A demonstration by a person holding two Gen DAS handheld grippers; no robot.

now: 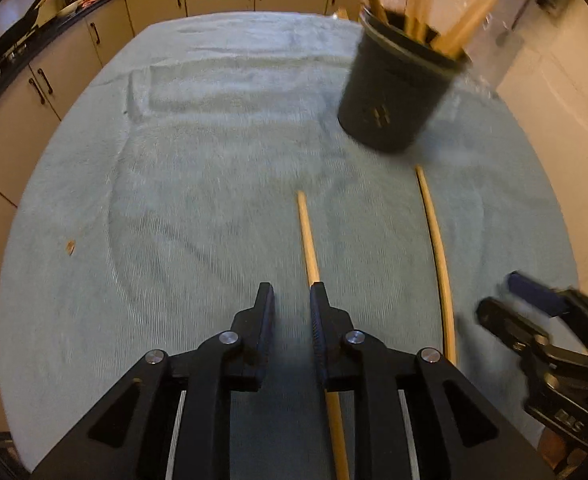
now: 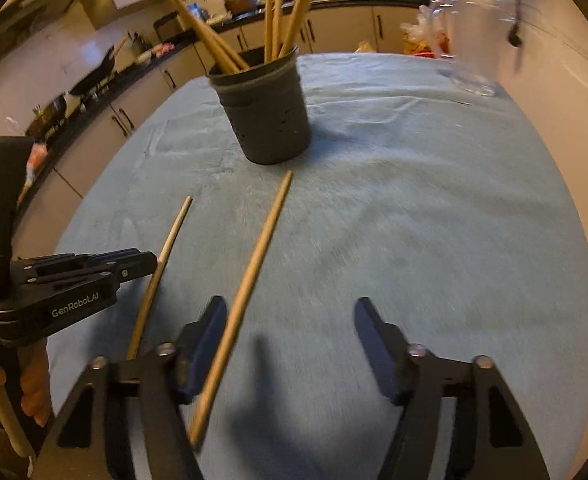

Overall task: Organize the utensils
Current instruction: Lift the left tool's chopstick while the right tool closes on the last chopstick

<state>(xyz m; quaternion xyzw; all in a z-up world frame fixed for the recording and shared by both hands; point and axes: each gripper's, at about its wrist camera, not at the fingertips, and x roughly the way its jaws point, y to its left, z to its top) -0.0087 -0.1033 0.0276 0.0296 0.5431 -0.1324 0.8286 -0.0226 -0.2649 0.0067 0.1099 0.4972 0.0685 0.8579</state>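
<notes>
Both grippers hover over a pale blue towel (image 1: pixel 214 168) with nothing between their jaws. Low in the left wrist view, the left gripper (image 1: pixel 292 300) has its jaws slightly apart, a narrow gap of bare cloth showing between them; one wooden chopstick (image 1: pixel 308 236) runs from frame centre down under its right finger. A second chopstick (image 1: pixel 440 256) lies to the right, roughly parallel, near the right gripper (image 1: pixel 506 300) at the lower right edge. In the right wrist view, the right gripper (image 2: pixel 290 320) stands released, jaws wide, with a chopstick (image 2: pixel 254 264) passing just beside its left finger. A dark round holder (image 2: pixel 266 112) filled with upright chopsticks stands on the towel at upper centre, apart from both loose sticks.
</notes>
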